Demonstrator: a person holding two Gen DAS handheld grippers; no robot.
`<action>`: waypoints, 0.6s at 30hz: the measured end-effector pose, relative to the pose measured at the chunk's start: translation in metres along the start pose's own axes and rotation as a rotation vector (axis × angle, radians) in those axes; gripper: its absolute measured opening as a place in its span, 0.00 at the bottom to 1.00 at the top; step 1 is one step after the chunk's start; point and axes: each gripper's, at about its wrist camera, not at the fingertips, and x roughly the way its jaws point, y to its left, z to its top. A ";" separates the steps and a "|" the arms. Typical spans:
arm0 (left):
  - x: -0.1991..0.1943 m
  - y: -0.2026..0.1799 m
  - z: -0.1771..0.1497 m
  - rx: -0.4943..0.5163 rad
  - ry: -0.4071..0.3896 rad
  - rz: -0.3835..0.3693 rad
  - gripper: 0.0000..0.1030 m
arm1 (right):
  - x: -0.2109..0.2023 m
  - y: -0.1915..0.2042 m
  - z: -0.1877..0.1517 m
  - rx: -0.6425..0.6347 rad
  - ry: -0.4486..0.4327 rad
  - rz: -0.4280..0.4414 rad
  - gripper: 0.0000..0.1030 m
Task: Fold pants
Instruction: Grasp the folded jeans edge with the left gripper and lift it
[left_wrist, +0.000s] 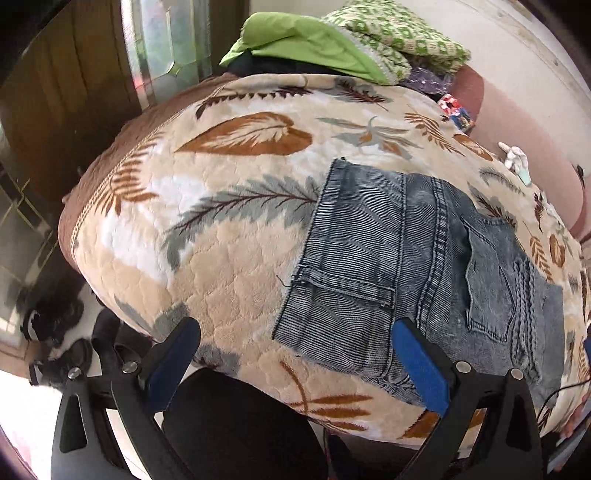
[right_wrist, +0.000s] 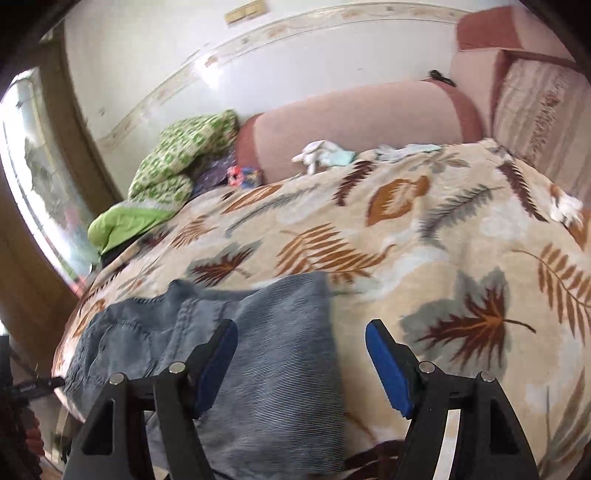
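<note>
Ahead of both sets of fingers, jeans (left_wrist: 417, 273) lie folded compact on bed blanket (left_wrist: 221, 229). Left gripper (left_wrist: 295, 365) and right gripper (right_wrist: 301, 363) fingers apart, holding nothing. Folding looks nearly done; perhaps one tidy-up left.

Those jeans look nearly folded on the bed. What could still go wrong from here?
The folded jeans lie close to the near edge of the leaf-patterned blanket, so a nudge might slide them off. The left hand-held gripper and right hand-held gripper are both open and empty; a finger could snag the top layer and undo the fold.
</note>
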 end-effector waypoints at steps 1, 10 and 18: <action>0.002 0.001 0.001 -0.022 0.004 -0.006 1.00 | 0.001 -0.008 0.001 0.026 -0.002 -0.010 0.73; 0.030 0.011 -0.007 -0.172 0.135 -0.112 1.00 | -0.004 -0.012 0.001 0.024 -0.038 0.007 0.73; 0.047 0.000 -0.006 -0.221 0.154 -0.212 0.89 | 0.001 0.001 -0.005 -0.025 -0.034 0.014 0.73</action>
